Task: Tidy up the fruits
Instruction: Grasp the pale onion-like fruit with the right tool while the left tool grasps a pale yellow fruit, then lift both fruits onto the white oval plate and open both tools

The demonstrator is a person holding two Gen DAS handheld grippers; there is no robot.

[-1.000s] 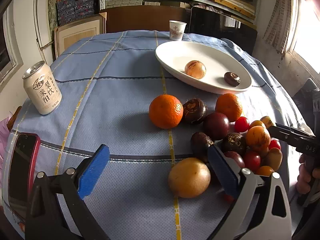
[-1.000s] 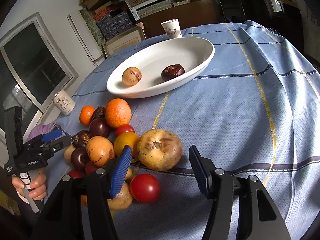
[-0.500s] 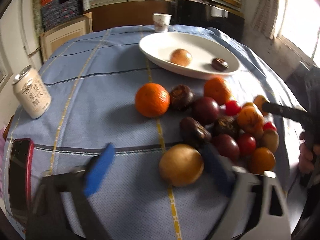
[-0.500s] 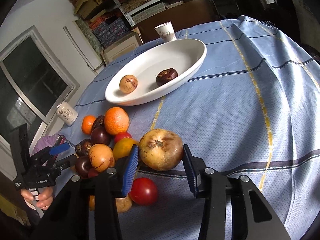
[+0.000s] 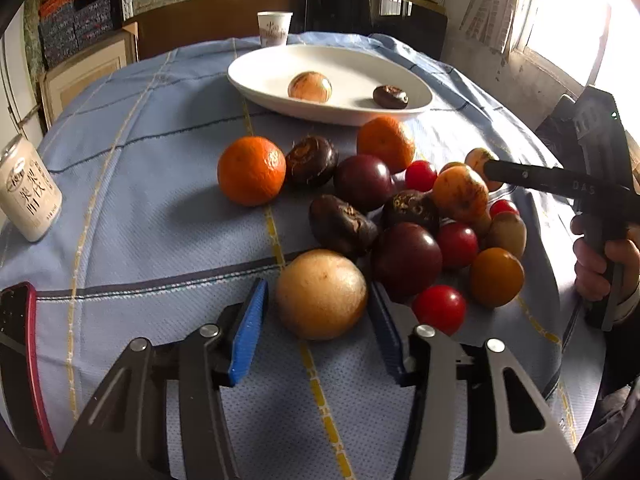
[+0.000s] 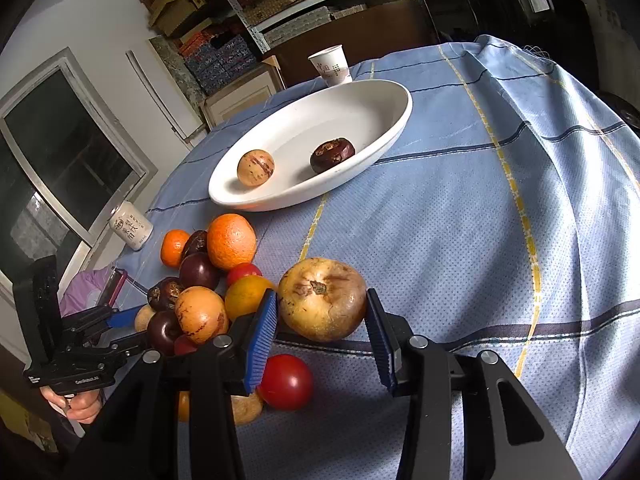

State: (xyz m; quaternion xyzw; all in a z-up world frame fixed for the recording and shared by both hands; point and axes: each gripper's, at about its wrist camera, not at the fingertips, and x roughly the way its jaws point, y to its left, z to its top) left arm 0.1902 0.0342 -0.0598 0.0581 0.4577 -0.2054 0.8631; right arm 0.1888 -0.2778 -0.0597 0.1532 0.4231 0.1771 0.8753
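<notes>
Fruits round, firm, liable to roll; grip across the middle. Left gripper [image 5: 316,316] closing around 1 tan fruit [image 5: 321,294], right pad touching, left pad apart; right gripper [image 6: 320,320] clenched on another brown-blotched fruit [image 6: 322,299].

Counts, left wrist view unless noted:
- oranges [image 5: 252,170]: 2
- cherry tomatoes [image 5: 439,309]: 4 visible
- plate [image 5: 256,76]: 1, w/ 2 fruits inside
- paper cup [image 5: 274,29]: 1
- drink can [image 5: 28,194]: 1
- phone [image 5: 18,360]: 1
- grippers: 2
</notes>
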